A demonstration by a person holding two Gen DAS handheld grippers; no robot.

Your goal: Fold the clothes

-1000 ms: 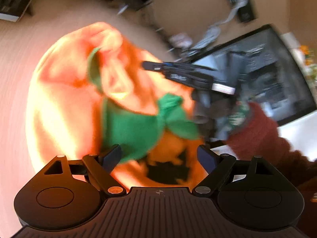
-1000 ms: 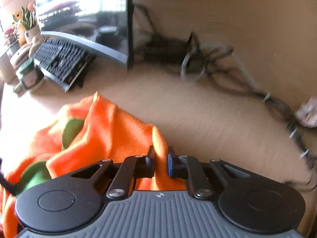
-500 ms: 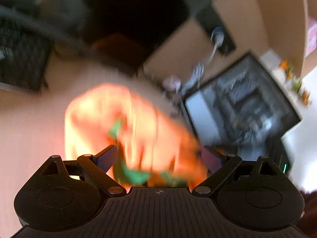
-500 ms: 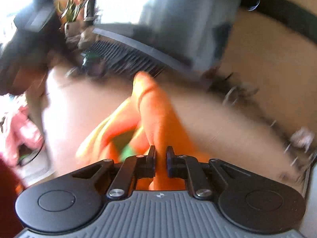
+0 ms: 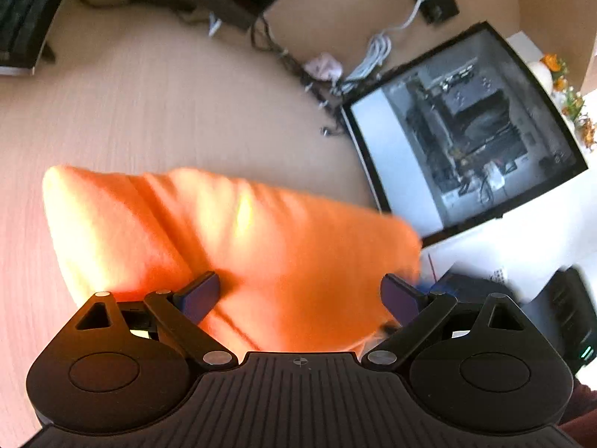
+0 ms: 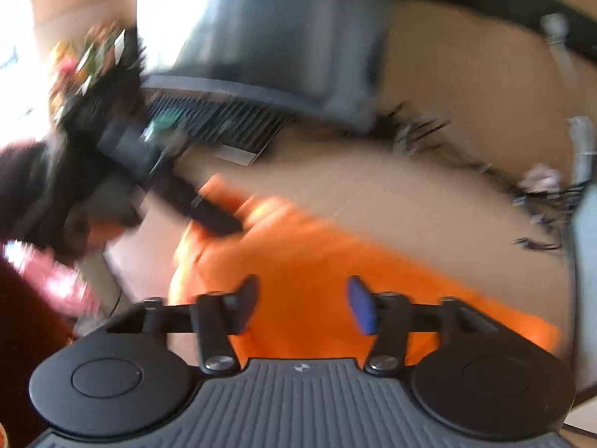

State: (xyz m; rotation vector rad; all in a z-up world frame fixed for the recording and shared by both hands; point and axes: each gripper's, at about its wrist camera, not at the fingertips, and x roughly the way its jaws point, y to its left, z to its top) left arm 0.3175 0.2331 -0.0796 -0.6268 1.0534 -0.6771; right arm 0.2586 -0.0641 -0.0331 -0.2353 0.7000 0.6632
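One orange garment (image 5: pixel 231 239), two tongs (image 5: pixel 300 295) (image 6: pixel 304 306)

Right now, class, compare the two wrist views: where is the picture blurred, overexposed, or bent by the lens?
Left wrist view: the orange garment is smeared by motion and glares pale yellow at its left corner; the table edge curves from fisheye distortion. Right wrist view: heavier blur throughout, the keyboard streaked, window light blown white at upper left.

Wooden desk (image 5: pixel 156 112), monitor (image 6: pixel 276 26), keyboard (image 6: pixel 224 123)
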